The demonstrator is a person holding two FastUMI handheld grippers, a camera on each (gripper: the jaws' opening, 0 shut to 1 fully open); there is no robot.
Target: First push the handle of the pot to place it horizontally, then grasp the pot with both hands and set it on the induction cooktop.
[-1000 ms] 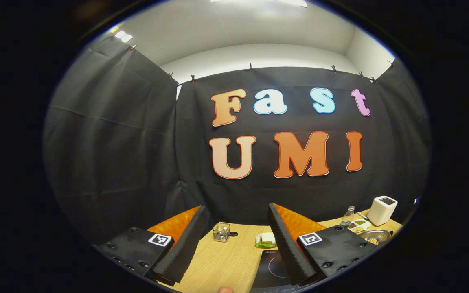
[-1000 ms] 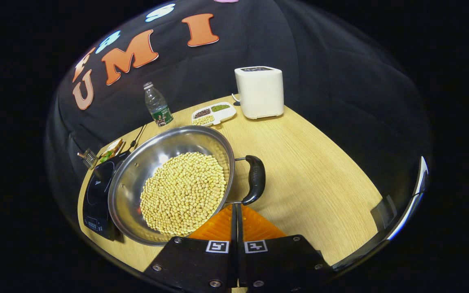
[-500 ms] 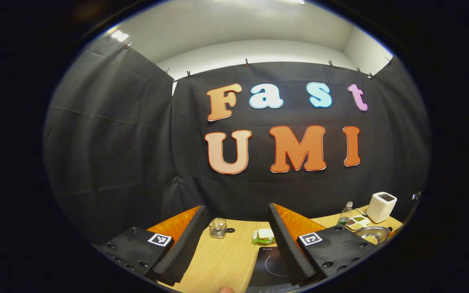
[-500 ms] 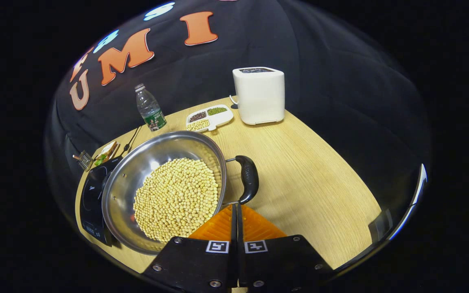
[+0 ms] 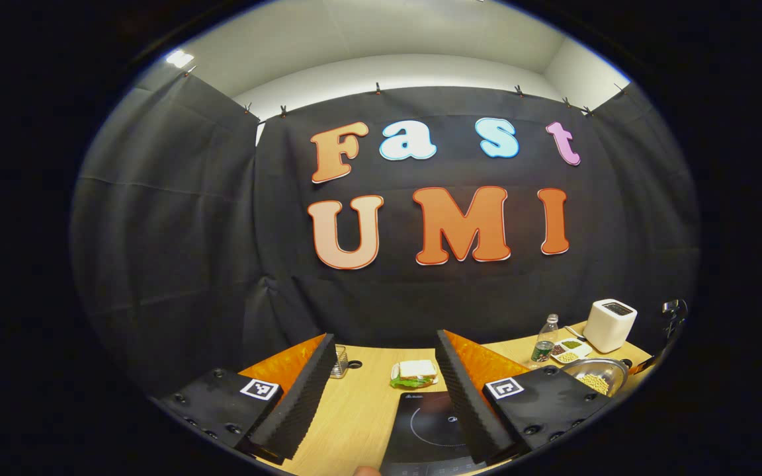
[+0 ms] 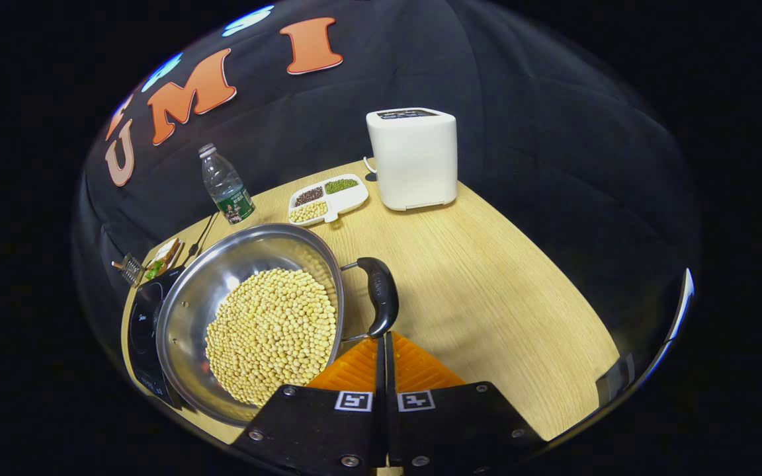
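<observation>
Counter: wooden surface carrying every item; bare wood lies to the right of the pot.
Induction cooktop: dark glass plate flat on the counter, immediately left of the pot in the right gripper view. The pot's far-left rim overlaps the cooktop edge there; whether it touches or only hides it cannot be told. The ring zone is unoccupied in the left gripper view.
Pot: steel pan loaded with pale beans, resting on the counter beside the cooktop, not on it.
Toaster-like white box: behind the pot, near the booth wall, well apart from it.
Pot handle: black loop on the pot's right side, its near end just ahead of the right tongs.
Bottle: upright behind the pot.
Divided dish: between bottle and white box, behind the pot.
Right tongs: fingers closed flat together, nothing between them; tips at or touching the near end of the handle, contact not resolvable.
Left tongs: spread wide, empty, held above the cooktop and well to the left of the pot.
Progress, step 1: judged in hand; closed tips set against the handle suit a push. Whether the handle is already horizontal cannot be told.
Progress, step 2: not begun; neither tongs grips the pot.
Remaining: finish handle alignment, seat both tongs on the pot, lift level because of the loose beans, set it on the cooktop ring.
</observation>
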